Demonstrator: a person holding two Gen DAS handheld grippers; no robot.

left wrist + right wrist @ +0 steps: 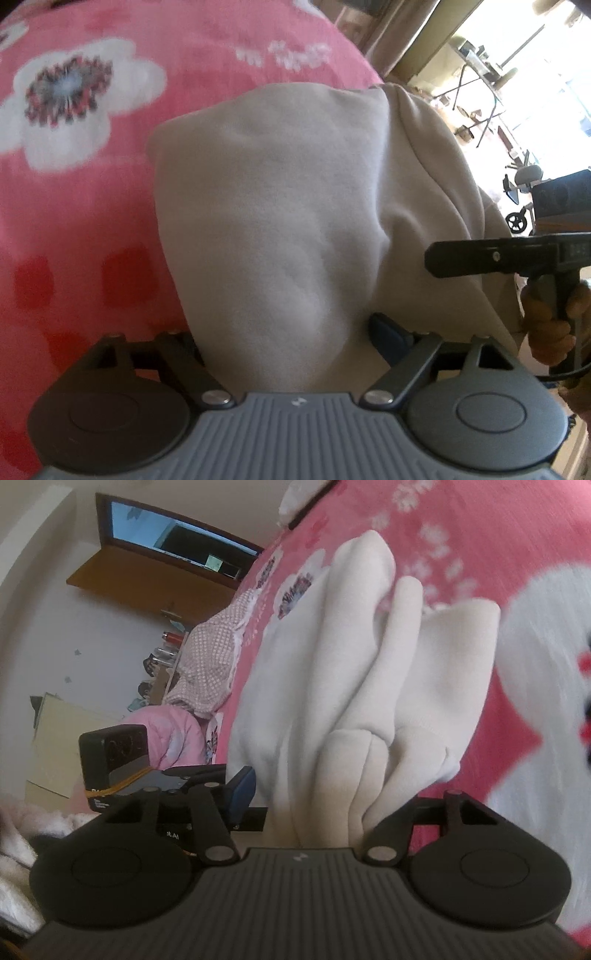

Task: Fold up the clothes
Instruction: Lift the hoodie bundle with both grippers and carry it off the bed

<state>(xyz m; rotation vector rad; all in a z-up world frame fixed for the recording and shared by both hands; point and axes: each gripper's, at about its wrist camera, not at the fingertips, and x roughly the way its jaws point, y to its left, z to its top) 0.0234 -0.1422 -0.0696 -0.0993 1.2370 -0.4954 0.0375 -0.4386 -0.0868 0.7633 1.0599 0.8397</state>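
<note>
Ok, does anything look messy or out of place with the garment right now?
Yes. In the right hand-held gripper, the cream garment is bunched into uneven ridges, not a flat fold; the left side looks smooth.

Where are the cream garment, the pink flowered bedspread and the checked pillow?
cream garment (280, 206), left wrist view, middle of the flat panel.
pink flowered bedspread (92, 229), left wrist view, bare pink area.
checked pillow (210, 657), right wrist view, its centre.
</note>
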